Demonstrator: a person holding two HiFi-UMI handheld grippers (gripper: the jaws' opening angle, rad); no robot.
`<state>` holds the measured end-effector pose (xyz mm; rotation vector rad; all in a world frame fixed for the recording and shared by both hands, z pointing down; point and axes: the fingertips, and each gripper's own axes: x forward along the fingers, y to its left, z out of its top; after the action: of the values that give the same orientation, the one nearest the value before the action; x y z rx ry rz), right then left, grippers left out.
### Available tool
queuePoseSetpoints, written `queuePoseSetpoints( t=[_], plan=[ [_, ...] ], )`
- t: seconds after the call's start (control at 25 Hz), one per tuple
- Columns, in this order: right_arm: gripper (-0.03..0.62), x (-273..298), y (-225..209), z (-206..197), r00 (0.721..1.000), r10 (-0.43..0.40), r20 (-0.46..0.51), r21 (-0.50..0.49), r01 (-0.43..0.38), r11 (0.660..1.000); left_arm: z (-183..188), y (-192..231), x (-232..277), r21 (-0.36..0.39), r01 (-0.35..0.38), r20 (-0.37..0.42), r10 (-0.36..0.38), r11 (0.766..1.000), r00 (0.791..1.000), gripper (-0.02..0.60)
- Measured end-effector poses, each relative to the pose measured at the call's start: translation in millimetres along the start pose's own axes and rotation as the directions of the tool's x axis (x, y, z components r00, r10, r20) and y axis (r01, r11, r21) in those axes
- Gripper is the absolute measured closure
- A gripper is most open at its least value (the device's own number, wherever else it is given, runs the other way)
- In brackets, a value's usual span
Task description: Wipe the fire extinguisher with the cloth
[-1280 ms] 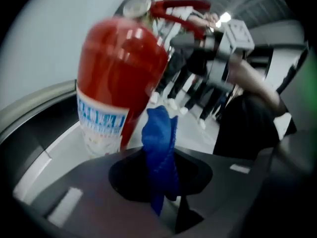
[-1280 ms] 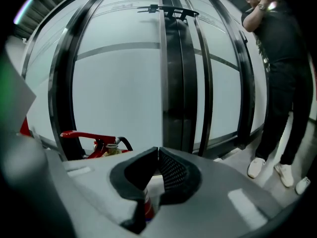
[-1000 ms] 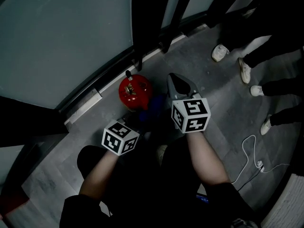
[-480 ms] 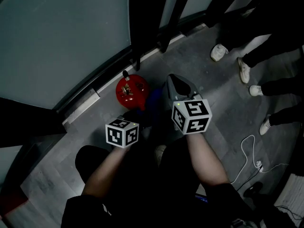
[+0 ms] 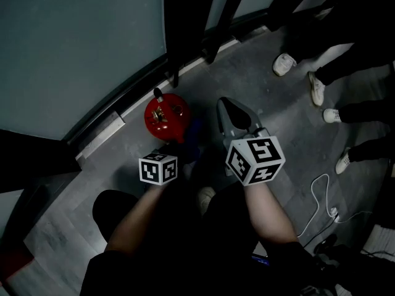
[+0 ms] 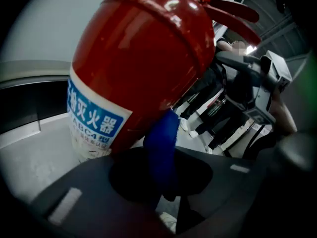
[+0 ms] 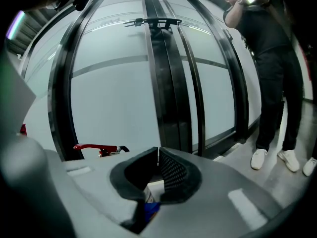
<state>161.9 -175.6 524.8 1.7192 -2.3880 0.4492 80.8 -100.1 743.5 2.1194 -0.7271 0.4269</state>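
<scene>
Two grippers hung low over a grey floor (image 5: 290,122). The left gripper (image 6: 163,155) had its jaws closed on a blue cloth (image 6: 161,133). The cloth lay against the lower side of the red extinguisher (image 6: 143,58), just right of its white and blue label (image 6: 94,123).

The right gripper (image 7: 157,155) had its jaws together at the tips, with nothing between them. A bit of the cloth and of the label showed through the gap below the tips. In the head view the left gripper was on the near side of the extinguisher. The right one sat just to the extinguisher's right, its tips about level with the top.

The extinguisher was on the floor near the foot of a glass wall (image 5: 74,42) with dark frames (image 5: 185,23). Its red handle (image 7: 96,148) showed at the left of the right gripper view.

Farther right, a white cable (image 5: 318,193) lay on the floor. Beyond it were several white shoes (image 5: 285,63) of people in dark trousers. One person (image 7: 267,43) in dark clothes stood beside the glass wall, arms raised.
</scene>
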Motion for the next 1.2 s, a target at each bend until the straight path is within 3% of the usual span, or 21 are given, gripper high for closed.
queuePoseSetpoints(
  t=[0.44,0.64,0.72,0.92,1.2],
  plan=[
    [0.583,-1.7,13.3,-5.4,0.998,0.054,-0.011,0.015,-0.054,0.998,-54.4,54.0,48.1,-0.091,-0.068,-0.052,0.063,0.994,0.997,0.485],
    [0.583,-2.1,14.1,-8.2,0.997,0.068,-0.028,0.044,-0.067,0.997,-73.1,65.2,61.2,-0.071,-0.047,-0.070,0.042,0.996,0.997,0.485],
    [0.585,-3.6,12.9,-8.9,0.997,0.063,-0.035,0.058,-0.061,0.996,-80.1,74.9,63.5,-0.065,-0.071,-0.087,0.065,0.995,0.994,0.485],
    [0.583,-5.7,8.4,-12.9,0.998,0.040,-0.049,0.053,-0.037,0.998,-104.2,104.5,71.3,-0.051,-0.131,-0.159,0.122,0.990,0.980,0.485],
    [0.585,-12.8,1.3,-14.7,0.998,0.002,-0.064,0.024,0.000,1.000,-136.0,128.5,84.4,-0.035,-0.176,-0.293,0.158,0.984,0.943,0.485]
  ],
)
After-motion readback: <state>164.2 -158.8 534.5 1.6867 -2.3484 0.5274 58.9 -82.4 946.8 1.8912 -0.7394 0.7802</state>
